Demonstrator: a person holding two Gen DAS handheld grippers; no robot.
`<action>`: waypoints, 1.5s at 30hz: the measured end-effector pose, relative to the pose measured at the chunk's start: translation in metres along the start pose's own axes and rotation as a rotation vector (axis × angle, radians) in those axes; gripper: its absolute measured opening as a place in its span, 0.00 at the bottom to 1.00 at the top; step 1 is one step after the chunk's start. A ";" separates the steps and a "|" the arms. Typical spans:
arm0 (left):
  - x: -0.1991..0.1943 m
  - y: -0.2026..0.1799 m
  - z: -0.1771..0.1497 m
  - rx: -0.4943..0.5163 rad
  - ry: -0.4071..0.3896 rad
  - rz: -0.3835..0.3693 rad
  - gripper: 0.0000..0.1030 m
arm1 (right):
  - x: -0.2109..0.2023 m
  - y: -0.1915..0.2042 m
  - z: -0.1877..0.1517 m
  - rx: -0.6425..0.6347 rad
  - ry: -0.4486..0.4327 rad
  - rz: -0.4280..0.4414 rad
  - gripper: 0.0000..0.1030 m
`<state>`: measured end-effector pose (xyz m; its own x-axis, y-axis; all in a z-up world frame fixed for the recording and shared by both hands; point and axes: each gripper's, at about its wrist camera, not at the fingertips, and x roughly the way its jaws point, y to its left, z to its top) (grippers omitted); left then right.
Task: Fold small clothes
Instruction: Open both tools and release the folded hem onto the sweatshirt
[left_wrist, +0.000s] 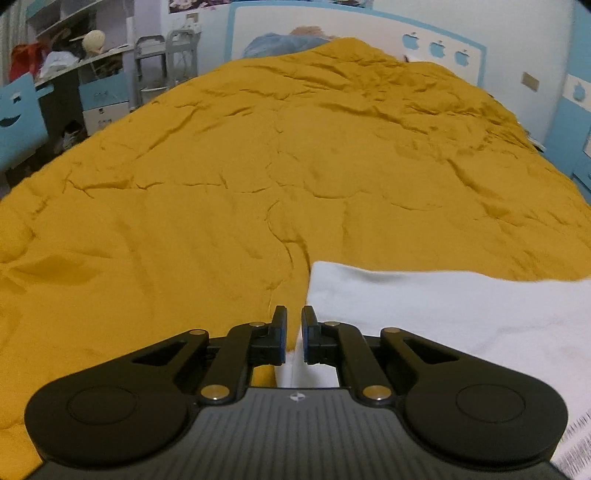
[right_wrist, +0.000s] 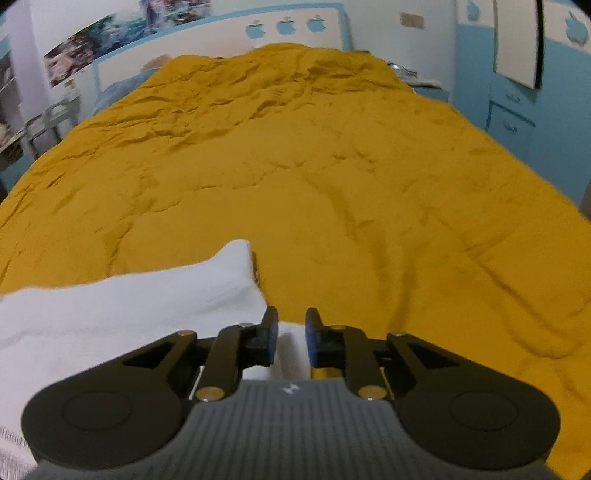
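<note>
A white garment lies on the mustard-yellow bedspread at the near edge of the bed. In the left wrist view my left gripper hangs over the garment's left edge, jaws a narrow gap apart, with white cloth showing in the gap between the fingers. In the right wrist view the same white garment lies at the lower left. My right gripper is over its right edge, jaws slightly apart, white cloth showing in the gap. Whether either pinches the cloth is unclear.
The yellow bedspread covers the whole bed. A white and blue headboard stands at the far end. A desk with shelves and clutter stands left of the bed. Blue cabinets stand to the right.
</note>
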<state>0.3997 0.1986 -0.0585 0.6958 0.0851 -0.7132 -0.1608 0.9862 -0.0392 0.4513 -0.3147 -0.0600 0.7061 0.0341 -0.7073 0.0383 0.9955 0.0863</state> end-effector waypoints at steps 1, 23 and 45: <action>-0.009 0.000 -0.001 0.006 0.003 -0.009 0.08 | -0.011 0.000 -0.001 -0.017 0.002 0.007 0.11; -0.094 -0.015 -0.127 0.067 0.126 -0.070 0.08 | -0.138 0.000 -0.135 -0.147 0.149 0.084 0.15; -0.102 -0.010 -0.155 -0.063 0.073 0.042 0.06 | -0.130 0.000 -0.167 -0.130 0.096 0.057 0.15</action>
<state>0.2217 0.1581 -0.0940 0.6353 0.1135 -0.7639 -0.2342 0.9709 -0.0505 0.2417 -0.3042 -0.0850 0.6332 0.0933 -0.7684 -0.0965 0.9945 0.0412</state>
